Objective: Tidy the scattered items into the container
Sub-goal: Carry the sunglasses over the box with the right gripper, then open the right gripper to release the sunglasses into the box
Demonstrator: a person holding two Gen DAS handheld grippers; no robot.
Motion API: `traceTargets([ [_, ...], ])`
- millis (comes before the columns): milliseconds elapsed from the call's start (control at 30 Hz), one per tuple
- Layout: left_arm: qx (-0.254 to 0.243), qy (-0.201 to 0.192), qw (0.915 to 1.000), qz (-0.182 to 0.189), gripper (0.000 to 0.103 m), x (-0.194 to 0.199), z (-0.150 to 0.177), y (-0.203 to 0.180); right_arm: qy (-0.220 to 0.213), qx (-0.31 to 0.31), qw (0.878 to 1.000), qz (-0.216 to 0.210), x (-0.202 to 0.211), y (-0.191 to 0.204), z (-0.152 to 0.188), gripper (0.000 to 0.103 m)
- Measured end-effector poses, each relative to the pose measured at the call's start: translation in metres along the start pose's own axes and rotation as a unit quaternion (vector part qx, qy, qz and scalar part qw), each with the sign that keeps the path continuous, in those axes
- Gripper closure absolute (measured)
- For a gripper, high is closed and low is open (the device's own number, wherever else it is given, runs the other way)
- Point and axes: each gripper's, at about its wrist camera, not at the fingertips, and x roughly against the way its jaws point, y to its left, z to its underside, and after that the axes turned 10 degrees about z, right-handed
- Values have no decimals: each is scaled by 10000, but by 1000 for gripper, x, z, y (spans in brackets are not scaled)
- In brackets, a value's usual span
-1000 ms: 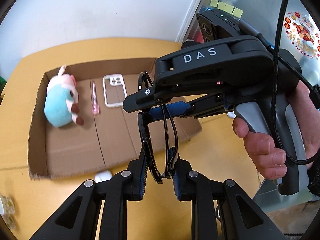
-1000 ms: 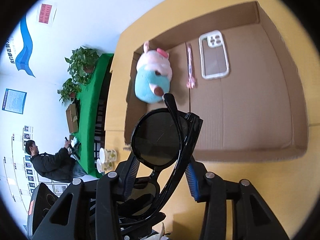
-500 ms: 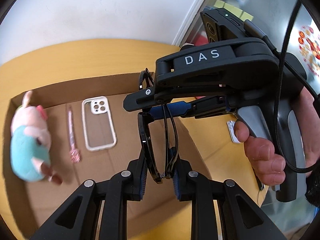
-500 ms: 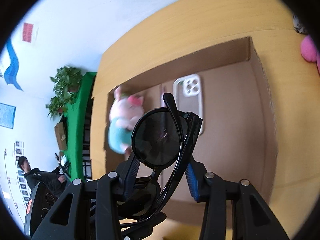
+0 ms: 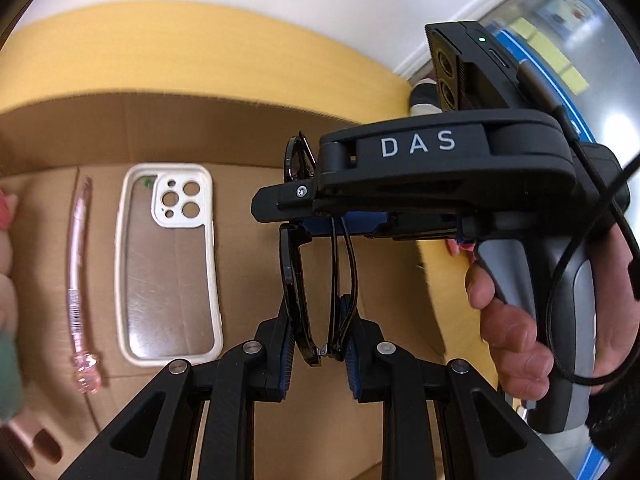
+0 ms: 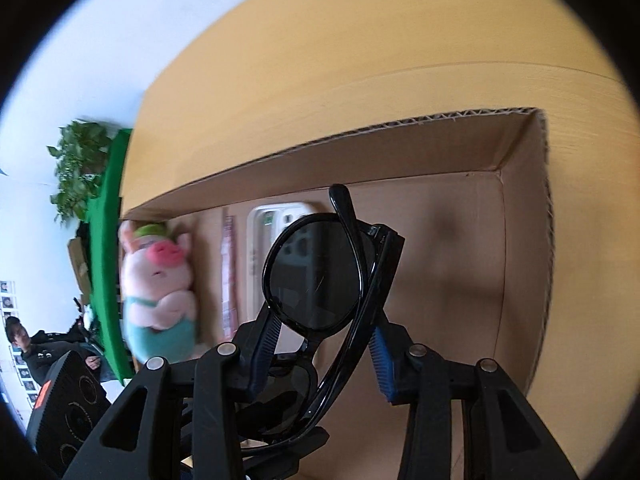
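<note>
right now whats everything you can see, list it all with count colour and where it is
sunglasses: 1, black, folded, pinched by both tongs above the box
cardboard box: 1, brown, open top, on the table
phone case: 1, clear with white rim, flat on the box floor
pen: 1, pink, on the box floor left of the case
plush pig: 1, pink with teal outfit, in the box at its left end
table: 1, yellow wood, under the box
potted plant: green, background, count unclear
seated person: 1, dark jacket, far background
left tongs: 1, black, blue pads, shut on the sunglasses
right tongs: 1, black, marked DAS, shut on the sunglasses
right hand: 1, bare, gripping the right tongs' handle
</note>
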Motion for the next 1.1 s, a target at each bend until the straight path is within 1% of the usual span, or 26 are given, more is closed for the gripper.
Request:
traceTargets([
  [133,265,107,9996,-89,81,-19,-1,5,140,-20,9998,149,-17,-9,-7,62],
  [333,839,256,9960,-186,81,-38,6,16,172,189,9991,327,-24,-7,-11,63],
  [400,972,288,9947,-174,79,-40,10,19,178,255,9988,376,-26,-6,-12,63],
  [433,992,296,9944,-192,73,-40,12,18,173,264,9988,383,-27,-7,-13,63],
  [467,984,302,9944,-251,63,-39,13,17,161,275,9987,390,-27,-8,-14,63],
  [500,973,301,9943,-300,58,-38,14,16,146,294,9987,393,-27,-8,-15,62],
  [567,1000,284,9942,-290,41,-35,17,14,131,342,9986,387,-28,-8,-15,62],
  [633,1037,271,9939,-261,31,-31,20,11,41,434,9984,362,-25,-7,-14,62],
  [700,976,257,9947,-204,31,-26,24,4,-109,516,9977,423,-20,-6,-14,61],
  [833,650,266,9972,-262,29,-13,35,-18,-281,498,9969,532,-5,-8,-11,60],
  [933,306,205,9988,-321,29,5,47,-38,-566,620,9938,735,17,-4,0,56],
  [1000,84,127,9993,-355,29,22,57,-51,-792,730,9903,879,36,-1,12,51],
  [1033,-18,65,9992,-389,26,33,62,-56,-922,783,9880,955,47,2,19,50],
  [1067,-115,-14,9990,-439,21,45,68,-62,-1073,836,9849,1070,59,6,28,47],
  [1100,-192,-117,9984,-517,18,58,76,-67,-1214,882,9815,1192,70,9,38,44],
])
